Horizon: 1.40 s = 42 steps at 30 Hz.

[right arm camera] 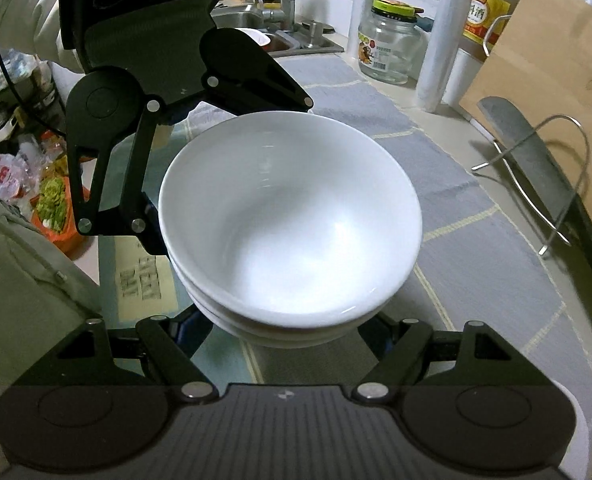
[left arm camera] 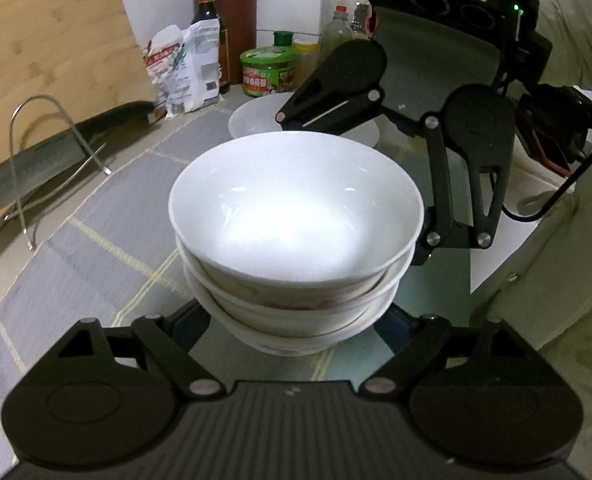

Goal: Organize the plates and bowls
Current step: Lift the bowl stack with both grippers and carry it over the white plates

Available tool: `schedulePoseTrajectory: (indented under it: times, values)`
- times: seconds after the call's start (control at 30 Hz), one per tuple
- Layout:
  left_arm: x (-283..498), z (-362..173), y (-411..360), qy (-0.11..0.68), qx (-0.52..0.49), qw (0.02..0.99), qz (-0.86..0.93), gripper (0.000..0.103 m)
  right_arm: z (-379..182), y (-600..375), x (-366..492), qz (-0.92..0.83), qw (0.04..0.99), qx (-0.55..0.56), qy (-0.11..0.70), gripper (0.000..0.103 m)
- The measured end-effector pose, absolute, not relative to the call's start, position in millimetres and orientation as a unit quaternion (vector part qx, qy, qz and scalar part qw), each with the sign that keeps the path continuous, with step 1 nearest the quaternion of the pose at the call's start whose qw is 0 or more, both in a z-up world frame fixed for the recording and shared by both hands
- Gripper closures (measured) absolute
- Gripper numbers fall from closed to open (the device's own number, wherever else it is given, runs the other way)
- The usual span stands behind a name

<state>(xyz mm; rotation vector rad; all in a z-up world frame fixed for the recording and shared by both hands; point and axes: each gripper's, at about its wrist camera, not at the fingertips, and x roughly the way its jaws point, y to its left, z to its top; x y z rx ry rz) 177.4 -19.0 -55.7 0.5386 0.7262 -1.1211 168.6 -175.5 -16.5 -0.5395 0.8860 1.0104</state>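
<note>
A stack of three white bowls [left arm camera: 296, 216] [right arm camera: 292, 224] hangs just above the grey mat, gripped from two opposite sides. My left gripper [left arm camera: 296, 332] holds the lowest bowl from the near side of the left wrist view; its fingertips are hidden under the stack. The same gripper [right arm camera: 230, 174] shows at the far left of the right wrist view. My right gripper [right arm camera: 292, 332] clasps the stack from the other side and also appears across the bowls [left arm camera: 351, 186]. A white plate [left arm camera: 248, 120] lies on the counter behind the stack.
A wire rack [left arm camera: 36, 152] [right arm camera: 555, 184] holds a dark cleaver in front of a leaning wooden board [left arm camera: 56, 40] [right arm camera: 543, 80]. A green-lidded tub [left arm camera: 270, 70], bottles and a bag [left arm camera: 184, 72] line the back wall. A glass jar [right arm camera: 387, 48] stands near the sink [right arm camera: 264, 20].
</note>
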Motion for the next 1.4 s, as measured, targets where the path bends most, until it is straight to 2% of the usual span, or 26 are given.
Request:
schedulePoseTrajectory:
  times: [0.9,1.4]
  values:
    - [207.7,-55.7,-182.1,0.282,0.281,0.740,-0.542,0.016,2.8,-335.8,187.2,0.396,0.783,-0.276,0.393,0.021]
    - [229.8,-74.5,-215.3,0.299,0.281,0.726,-0.551,0.016,-18.0,-369.3,201.7,0.383,0.779,-0.273,0.415,0.021]
